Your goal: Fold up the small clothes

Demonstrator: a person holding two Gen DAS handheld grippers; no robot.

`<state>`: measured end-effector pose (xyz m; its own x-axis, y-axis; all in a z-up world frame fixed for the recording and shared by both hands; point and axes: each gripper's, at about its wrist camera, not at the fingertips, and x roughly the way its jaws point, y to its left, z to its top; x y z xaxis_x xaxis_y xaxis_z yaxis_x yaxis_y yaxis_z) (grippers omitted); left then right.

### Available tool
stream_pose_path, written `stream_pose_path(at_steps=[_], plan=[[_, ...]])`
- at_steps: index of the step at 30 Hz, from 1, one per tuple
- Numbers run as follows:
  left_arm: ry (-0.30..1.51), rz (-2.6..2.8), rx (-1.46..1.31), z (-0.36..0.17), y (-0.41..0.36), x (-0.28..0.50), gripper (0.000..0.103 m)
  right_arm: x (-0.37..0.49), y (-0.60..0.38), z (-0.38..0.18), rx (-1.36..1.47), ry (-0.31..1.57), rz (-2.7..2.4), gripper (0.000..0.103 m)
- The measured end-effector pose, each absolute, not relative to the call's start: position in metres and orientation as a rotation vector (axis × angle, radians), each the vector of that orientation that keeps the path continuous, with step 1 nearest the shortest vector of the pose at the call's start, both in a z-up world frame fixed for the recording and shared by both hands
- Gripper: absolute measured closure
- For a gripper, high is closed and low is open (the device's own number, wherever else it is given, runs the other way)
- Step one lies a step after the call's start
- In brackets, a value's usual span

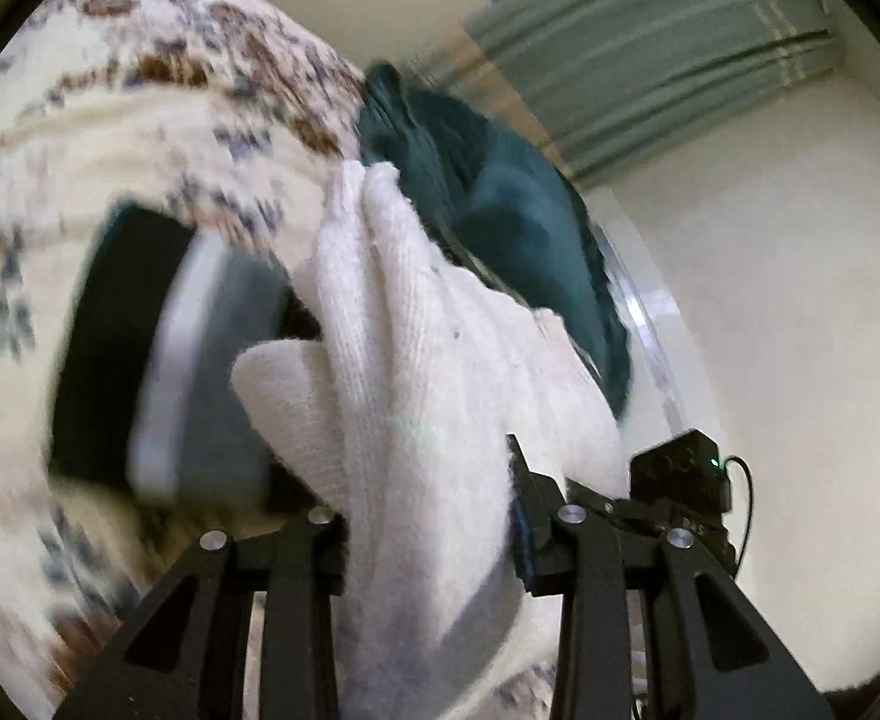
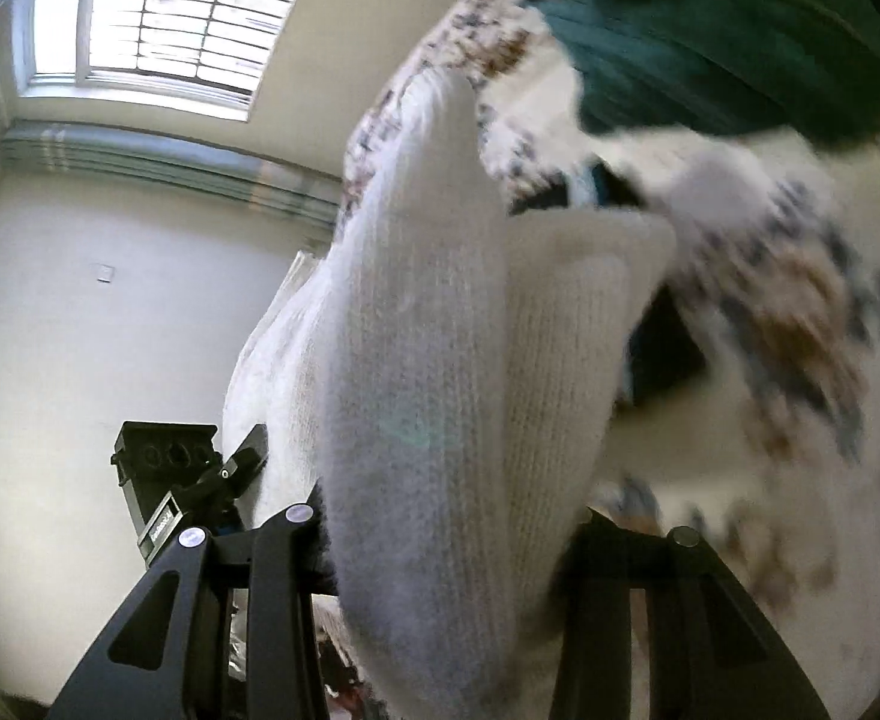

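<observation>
Both your grippers have the white knit garment (image 1: 416,360)

Left gripper (image 1: 434,546) and right gripper (image 2: 440,540) each pinch it bottom centre; teal cloth (image 1: 500,192) sits just above, patterned bedspread (image 1: 110,108) upper left.

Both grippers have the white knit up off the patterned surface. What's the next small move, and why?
Probably draw the two grippers apart to stretch the white knit garment flat: it hangs bunched between the left gripper and right gripper, too crumpled to fold.
</observation>
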<state>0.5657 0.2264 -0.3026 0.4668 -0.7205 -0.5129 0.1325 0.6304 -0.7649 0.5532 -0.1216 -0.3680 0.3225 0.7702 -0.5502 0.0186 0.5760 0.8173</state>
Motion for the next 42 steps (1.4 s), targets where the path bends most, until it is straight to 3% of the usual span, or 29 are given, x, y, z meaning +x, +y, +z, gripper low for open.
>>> stream_pose_path(at_steps=[5,10,13,14,15,21,24,26,28,35,39,42], plan=[[0.962,-0.497,-0.704,-0.341,0.260,0.642,0.072,0.654,-0.068,-0.404,0.830,1.161,0.614,0.060],[1.086,-0.432,-0.705,-0.414,0.275,0.661,0.070,0.703,-0.042,-0.474,0.797,1.259,0.589,0.060],[1.112,-0.418,-0.772,-0.436,0.288,0.658,0.059,0.715,-0.040,-0.502,0.779,1.318,0.558,0.050],[1.110,-0.406,-0.801,-0.437,0.294,0.654,0.058,0.715,-0.043,-0.505,0.798,1.328,0.553,0.042],[1.105,-0.396,-0.805,-0.434,0.297,0.651,0.058,0.715,-0.046,-0.505,0.805,1.334,0.542,0.037],[1.039,-0.209,-0.544,-0.392,0.293,0.619,0.057,0.686,-0.056,-0.453,0.465,1.247,0.320,0.033],[1.025,-0.086,-0.339,-0.378,0.270,0.612,0.024,0.666,-0.041,-0.421,0.273,1.157,0.222,0.033],[1.006,-0.068,-0.281,-0.376,0.257,0.608,0.021,0.656,-0.028,-0.411,0.208,1.119,0.215,0.033],[1.012,-0.060,-0.223,-0.379,0.241,0.608,0.010,0.654,-0.009,-0.410,0.173,1.117,0.218,0.033],[1.118,-0.016,-0.134,-0.433,0.220,0.619,0.005,0.643,0.022,-0.444,0.009,1.163,0.148,0.033],[1.120,-0.011,-0.152,-0.430,0.222,0.610,0.003,0.637,0.021,-0.451,0.001,1.187,0.129,0.032],[1.102,0.011,-0.117,-0.412,0.217,0.598,0.003,0.630,0.019,-0.435,-0.010,1.168,0.089,0.016]])
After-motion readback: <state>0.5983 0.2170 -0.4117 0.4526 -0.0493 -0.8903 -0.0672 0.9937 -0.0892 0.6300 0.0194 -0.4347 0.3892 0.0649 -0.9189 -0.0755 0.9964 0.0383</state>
